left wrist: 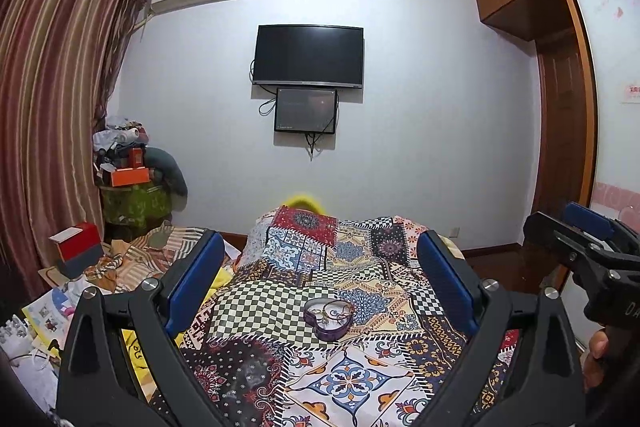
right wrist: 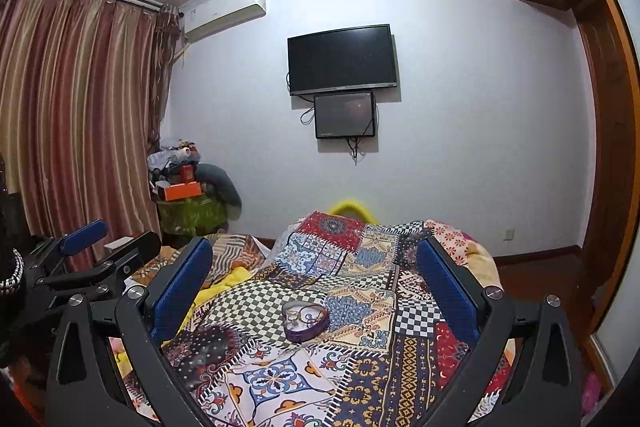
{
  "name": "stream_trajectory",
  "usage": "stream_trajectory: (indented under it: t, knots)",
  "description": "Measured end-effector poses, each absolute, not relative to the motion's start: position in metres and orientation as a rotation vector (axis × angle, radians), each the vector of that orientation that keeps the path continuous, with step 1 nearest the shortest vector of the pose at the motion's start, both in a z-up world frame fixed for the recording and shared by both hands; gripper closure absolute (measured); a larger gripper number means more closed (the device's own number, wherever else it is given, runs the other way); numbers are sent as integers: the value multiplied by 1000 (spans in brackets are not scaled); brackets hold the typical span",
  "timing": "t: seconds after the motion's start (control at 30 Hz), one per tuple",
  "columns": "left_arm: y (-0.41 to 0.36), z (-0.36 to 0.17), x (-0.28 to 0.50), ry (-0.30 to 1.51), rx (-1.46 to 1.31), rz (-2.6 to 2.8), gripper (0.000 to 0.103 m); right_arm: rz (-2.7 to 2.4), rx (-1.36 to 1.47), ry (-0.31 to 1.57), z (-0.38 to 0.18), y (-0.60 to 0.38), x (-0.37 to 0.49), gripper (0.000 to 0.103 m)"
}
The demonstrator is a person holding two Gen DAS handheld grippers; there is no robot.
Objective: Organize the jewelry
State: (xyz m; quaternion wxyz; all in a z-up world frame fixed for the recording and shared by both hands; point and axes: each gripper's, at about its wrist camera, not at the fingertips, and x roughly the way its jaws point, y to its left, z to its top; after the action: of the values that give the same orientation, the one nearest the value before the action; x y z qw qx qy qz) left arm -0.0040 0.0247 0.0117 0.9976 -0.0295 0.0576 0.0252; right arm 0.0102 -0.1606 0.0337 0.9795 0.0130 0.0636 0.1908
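A purple heart-shaped jewelry box sits open on the patchwork quilt, with rings and thin gold pieces inside. It also shows in the right wrist view. My left gripper is open and empty, held above and short of the box. My right gripper is open and empty too, likewise back from the box. The right gripper shows at the right edge of the left wrist view; the left gripper shows at the left edge of the right wrist view.
The quilt covers a bed, humped at its far end. Clothes, papers and a red box clutter the left side. A pile of boxes stands by the curtain. A wardrobe is at right.
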Motion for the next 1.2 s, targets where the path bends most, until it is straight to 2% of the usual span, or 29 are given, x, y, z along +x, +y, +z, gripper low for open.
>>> stream_trajectory:
  t: [1.2]
  knots:
    - [23,10,0,138,-54,20,6,369,40,151,32,-165,11,2]
